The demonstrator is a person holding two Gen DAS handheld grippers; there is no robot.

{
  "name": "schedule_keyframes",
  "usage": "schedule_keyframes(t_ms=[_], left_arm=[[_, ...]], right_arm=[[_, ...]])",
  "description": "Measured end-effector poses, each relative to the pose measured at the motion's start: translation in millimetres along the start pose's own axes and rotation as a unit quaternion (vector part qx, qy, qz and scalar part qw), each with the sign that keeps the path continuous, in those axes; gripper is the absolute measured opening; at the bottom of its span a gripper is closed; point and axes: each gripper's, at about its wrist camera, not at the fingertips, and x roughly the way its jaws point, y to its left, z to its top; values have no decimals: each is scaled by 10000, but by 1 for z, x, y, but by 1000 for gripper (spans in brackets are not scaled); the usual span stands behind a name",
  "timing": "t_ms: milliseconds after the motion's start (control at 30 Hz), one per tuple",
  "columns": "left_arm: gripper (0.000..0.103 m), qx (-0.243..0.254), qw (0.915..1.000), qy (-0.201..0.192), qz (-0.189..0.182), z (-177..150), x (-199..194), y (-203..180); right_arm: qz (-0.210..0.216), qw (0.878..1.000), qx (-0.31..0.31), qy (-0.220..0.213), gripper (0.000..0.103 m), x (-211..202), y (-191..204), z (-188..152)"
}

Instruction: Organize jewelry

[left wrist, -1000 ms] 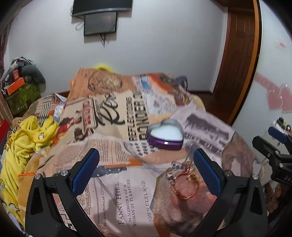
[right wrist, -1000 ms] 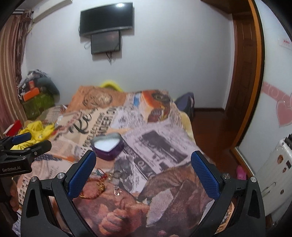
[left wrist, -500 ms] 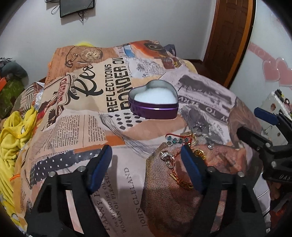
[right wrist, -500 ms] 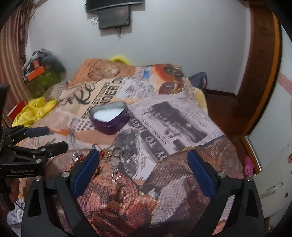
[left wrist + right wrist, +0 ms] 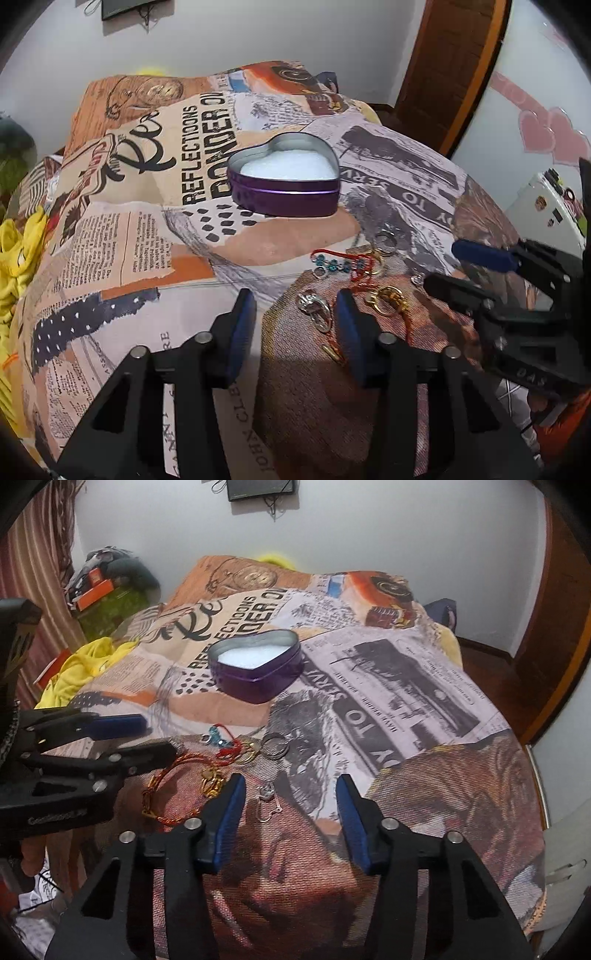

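Progress: nothing packed. The heart-shaped tin point(image 5: 284, 173) holds only its white foam pad; every piece lies loose on the printed bedspread point(image 5: 140, 236). All sorting remains, by my reckoning.

Left gripper point(image 5: 295, 325): jaws parted to a middling gap, holding nothing. Between its fingers, close to the right one, a silver ring cluster point(image 5: 316, 308), bright, knobbly metal. Just right of that finger, a red-and-gold braided cord bracelet point(image 5: 338, 332) and a gold charm point(image 5: 388, 297), polished. Ahead of the tips, a blue-stone chain on red thread point(image 5: 338, 263), then a plain steel ring point(image 5: 386, 238).

Tin: straight ahead beyond the jewelry, purple lacquered wall, dull bare inner rim.

Right gripper point(image 5: 290, 805): likewise half-spread and empty. Between its fingers, nearer the left one, a small clear-and-silver earring point(image 5: 267, 799), thin wire. The tin stands ahead, slightly left.

Bedspread: coarse woven cloth, soft and uneven.
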Motion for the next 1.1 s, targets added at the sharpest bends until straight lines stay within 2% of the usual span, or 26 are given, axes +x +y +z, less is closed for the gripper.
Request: schedule_keyframes(t_ms=[200,467,533,600,767,1100], left_arm=[[30,-60,9999,-3,-86,1,4,5],[29,69,9999,11,-91,0,11,0],[23,71,9999,18,-89,0,12,-1],[15,41,9999,50,-108,0,14,0],[15,-19,9998,22,-184,0,12,3],[15,-91,9997,-211,-46,2,-12,9]], right_arm=[[137,9998,-81,152,33,9,5,-2],[216,9994,-134,214,29,15,10,-3],[228,9994,-125,211,29,16,10,-3],[238,9995,-87,211,22,18,10,-3],[273,9994,-14,190,10,20,8,-2],[192,9998,-8,-80,9,1,10,5]])
